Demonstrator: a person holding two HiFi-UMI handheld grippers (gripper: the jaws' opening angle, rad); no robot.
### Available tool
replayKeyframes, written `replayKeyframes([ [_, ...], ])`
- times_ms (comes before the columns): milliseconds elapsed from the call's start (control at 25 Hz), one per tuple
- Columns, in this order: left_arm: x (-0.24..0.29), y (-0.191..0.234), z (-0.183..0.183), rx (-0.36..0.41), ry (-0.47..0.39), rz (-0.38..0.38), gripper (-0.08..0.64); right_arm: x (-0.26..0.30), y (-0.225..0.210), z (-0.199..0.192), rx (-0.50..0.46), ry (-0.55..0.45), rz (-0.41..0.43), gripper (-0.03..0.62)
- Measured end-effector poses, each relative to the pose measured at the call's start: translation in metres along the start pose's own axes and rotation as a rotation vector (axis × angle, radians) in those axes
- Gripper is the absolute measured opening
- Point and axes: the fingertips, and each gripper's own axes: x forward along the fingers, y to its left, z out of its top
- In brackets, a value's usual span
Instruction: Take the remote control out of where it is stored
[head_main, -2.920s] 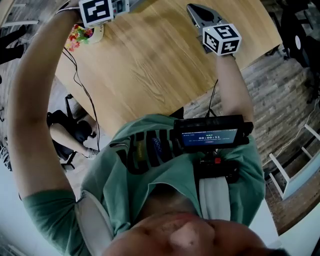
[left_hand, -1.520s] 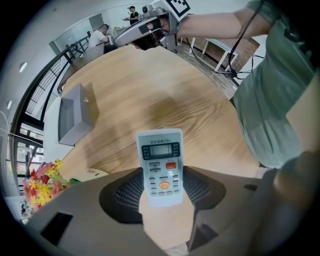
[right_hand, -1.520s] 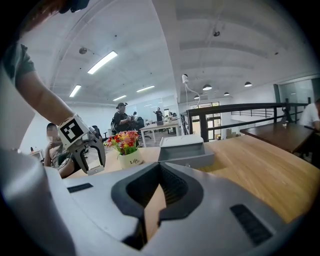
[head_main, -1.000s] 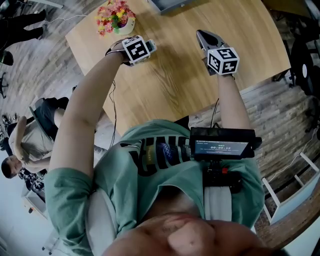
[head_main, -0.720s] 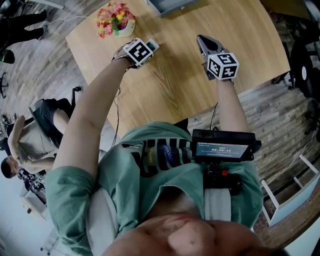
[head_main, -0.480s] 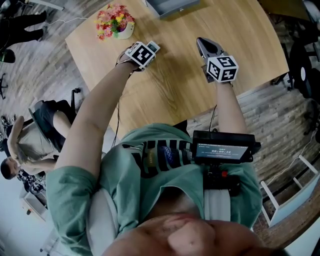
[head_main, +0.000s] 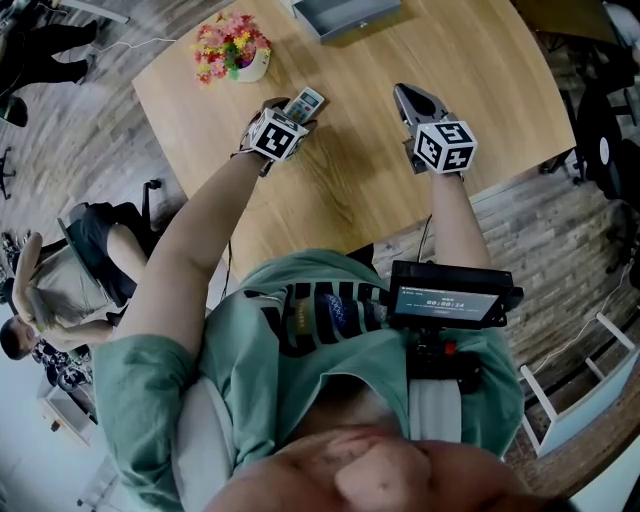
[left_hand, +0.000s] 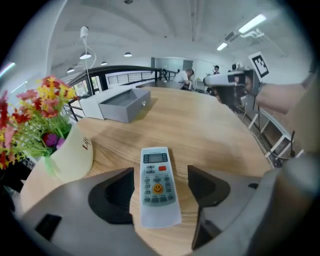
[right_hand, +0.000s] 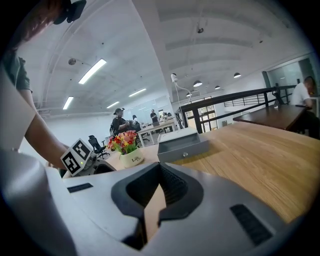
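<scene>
My left tongs (left_hand: 160, 176) point steeply down at the table (head_main: 480, 90). Their jaws have just been opening and now stand spread wide. The remote control (head_main: 304, 102) lies between them, flat on the wood with its buttons up. I see bare wood between it and the right pad, and the left pad sits close by its edge, seemingly not pressing. I judge this as letting go, with the remote resting on its own weight.

The remote's screen end points to 12 o'clock, towards the grey drawer (left_hand: 125, 106) at the far edge, well apart from it. I take that drawer to be where it was stored, so the remote looks to be out already. The flower pot (head_main: 235, 50) stands at about 10 o'clock from the remote, near but not touching.

My right tongs (right_hand: 158, 187) hang at 3 o'clock from the remote. Their jaws are pressed together on nothing, kept aside so the left has room.
</scene>
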Motion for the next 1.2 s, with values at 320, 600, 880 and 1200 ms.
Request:
replayKeyframes([
  [320,-0.059,0.015,0.015,-0.141,-0.205,-0.043,0.319,-0.006,0.006,0.007,0.031,0.000,-0.005,0.005],
  [600,-0.133,0.034,0.009,-0.212,-0.366,-0.014,0.285,-0.006,0.040,0.025,-0.002,0.014,0.016,0.005],
  [880,-0.240,0.047,-0.022,-0.243,-0.552,0.067,0.005,-0.024,0.127,0.065,-0.069,-0.029,0.031,0.005],
  [1200,-0.350,0.047,-0.067,-0.157,-0.697,0.020,0.005,-0.065,0.226,0.100,-0.097,-0.102,-0.041,0.005],
])
